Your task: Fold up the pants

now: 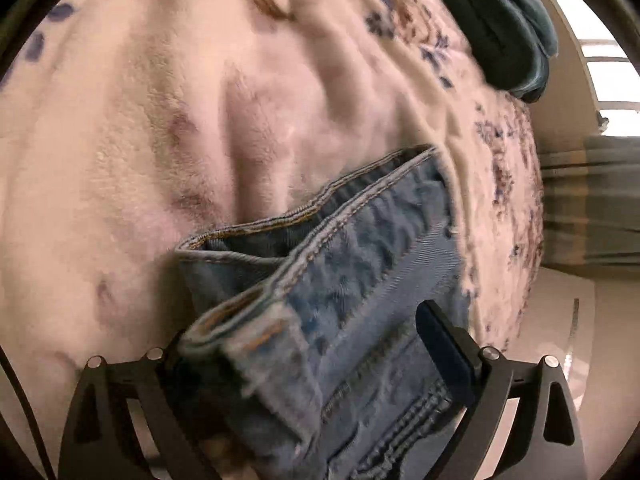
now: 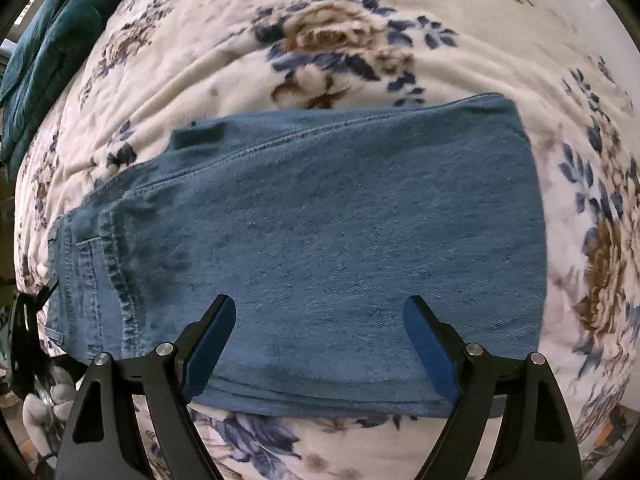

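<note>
Lying folded into a compact blue denim rectangle, the jeans (image 2: 320,240) on the floral fleece blanket (image 2: 360,40), waistband and pocket stitching turned toward the left of the right wrist view, probably so the bulky end stacks on itself. Hovering straight above the folded jeans, the right gripper (image 2: 320,344), jaws spread wide with nothing pinched between them, pads clear of the cloth. Sitting low at the waistband end (image 1: 320,240), the left gripper (image 1: 320,360), jaws likewise spread; denim bunching up between the fingers but no pad visibly pressing on it, so reading as released rather than gripped. Resting at the far edge of the bed, a dark teal cushion (image 2: 48,60), well apart from the jeans. Judging by the tidy stacked layers, folding looking nearly or fully done, with perhaps only smoothing remaining.
</note>
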Demonstrator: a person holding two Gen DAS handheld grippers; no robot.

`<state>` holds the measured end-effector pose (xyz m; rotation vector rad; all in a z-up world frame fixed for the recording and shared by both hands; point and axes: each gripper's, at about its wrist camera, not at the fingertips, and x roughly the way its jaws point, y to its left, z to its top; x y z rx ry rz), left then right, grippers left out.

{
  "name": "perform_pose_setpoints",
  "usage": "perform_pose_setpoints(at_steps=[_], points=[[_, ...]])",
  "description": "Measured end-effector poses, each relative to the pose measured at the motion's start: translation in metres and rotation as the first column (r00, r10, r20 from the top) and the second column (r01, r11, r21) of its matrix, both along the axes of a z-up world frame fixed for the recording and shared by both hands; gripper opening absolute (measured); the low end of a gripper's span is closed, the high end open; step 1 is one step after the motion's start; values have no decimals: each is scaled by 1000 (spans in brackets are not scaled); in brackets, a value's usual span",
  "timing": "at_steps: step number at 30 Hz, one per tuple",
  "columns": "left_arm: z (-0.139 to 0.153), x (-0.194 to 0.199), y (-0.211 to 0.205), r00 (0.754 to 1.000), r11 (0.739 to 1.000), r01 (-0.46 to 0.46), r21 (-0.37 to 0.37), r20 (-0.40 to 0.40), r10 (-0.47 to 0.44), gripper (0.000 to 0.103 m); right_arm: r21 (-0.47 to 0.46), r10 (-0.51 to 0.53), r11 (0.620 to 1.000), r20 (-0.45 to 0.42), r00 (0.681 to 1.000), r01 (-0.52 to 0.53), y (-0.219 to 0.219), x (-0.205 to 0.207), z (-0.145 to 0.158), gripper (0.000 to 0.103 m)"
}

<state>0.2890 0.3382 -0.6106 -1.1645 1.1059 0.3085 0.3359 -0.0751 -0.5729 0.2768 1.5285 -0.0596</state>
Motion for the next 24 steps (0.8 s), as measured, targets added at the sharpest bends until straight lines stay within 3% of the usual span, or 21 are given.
perform_pose_setpoints(at_steps=[1, 3, 5, 8, 11, 16, 19, 21, 24], points=[[0, 0, 0, 1000, 1000, -3, 5, 7, 3, 83, -22, 10, 1000, -10, 1000, -10, 2, 1, -5, 88], [13, -2, -4, 1000, 998, 19, 56, 24, -20, 54, -52, 29, 998, -31, 999, -31, 4, 3, -13, 88], [31, -5, -10, 999, 990, 48, 132, 10, -49, 46, -75, 43, 996, -56, 998, -47, 5, 3, -22, 88], [62, -7, -28, 997, 964, 77, 256, 6, -81, 41, -88, 60, 994, -70, 996, -66, 7, 3, -29, 88], [83, -8, -44, 994, 950, 80, 303, 42, -97, 32, -82, 59, 995, -65, 996, -64, 6, 1, -30, 88], [120, 13, -84, 968, 914, 146, 379, 135, -211, 28, -50, 28, 998, -23, 999, -30, -10, -3, -16, 88], [137, 29, -116, 937, 882, 204, 424, 175, -301, 27, -30, -19, 999, 10, 1000, 19, -34, -9, -3, 88], [149, 33, -147, 903, 852, 260, 455, 197, -381, 27, -21, -54, 998, 31, 998, 55, -52, -13, 6, 88], [165, 38, -216, 814, 772, 378, 511, 215, -540, 27, -17, -116, 993, 62, 991, 118, -86, -20, 21, 88]])
